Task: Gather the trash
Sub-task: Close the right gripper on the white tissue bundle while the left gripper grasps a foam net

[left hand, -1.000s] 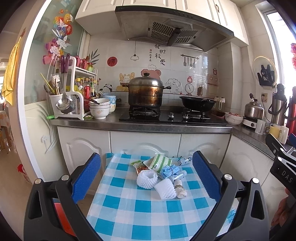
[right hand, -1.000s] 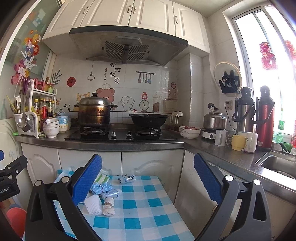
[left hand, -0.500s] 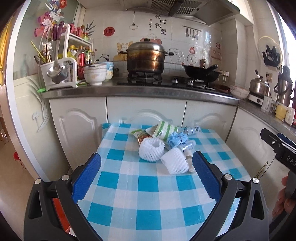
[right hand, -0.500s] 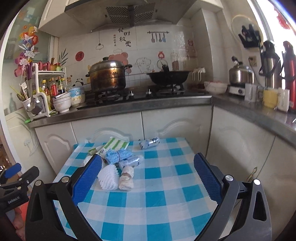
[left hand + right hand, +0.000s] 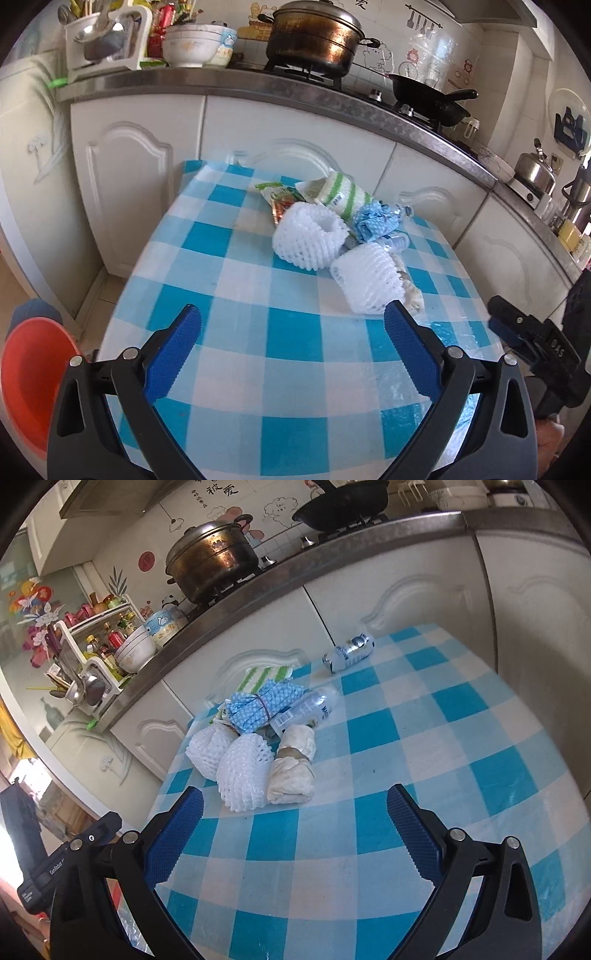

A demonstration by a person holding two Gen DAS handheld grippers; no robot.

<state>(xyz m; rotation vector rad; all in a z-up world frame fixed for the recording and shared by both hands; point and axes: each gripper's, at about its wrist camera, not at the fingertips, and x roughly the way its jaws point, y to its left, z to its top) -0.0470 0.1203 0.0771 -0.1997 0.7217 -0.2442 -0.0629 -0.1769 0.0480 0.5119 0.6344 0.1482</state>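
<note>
left gripper [image 5: 291, 325] over near part of blue-checked table [image 5: 295, 354], fingers wide apart, gripping nothing. right gripper [image 5: 295, 806] likewise spread, empty, above same cloth.

trash heaped toward far side of table, ahead of both grippers: two white foam nets [image 5: 312, 236] touching each other, nearer one [image 5: 242, 773] just beside a rolled dirty-white wrapper [image 5: 293, 766]. behind these a blue patterned bundle [image 5: 260, 707], a clear crushed bottle [image 5: 314, 707], a green-striped packet [image 5: 343, 194], a printed snack wrapper [image 5: 279, 195]. small bottle [image 5: 349, 651] lying apart, near far edge.

orange basin [image 5: 31, 380] on floor left of table. lidded pot [image 5: 314, 35] and black wok [image 5: 428, 99] on counter behind.
</note>
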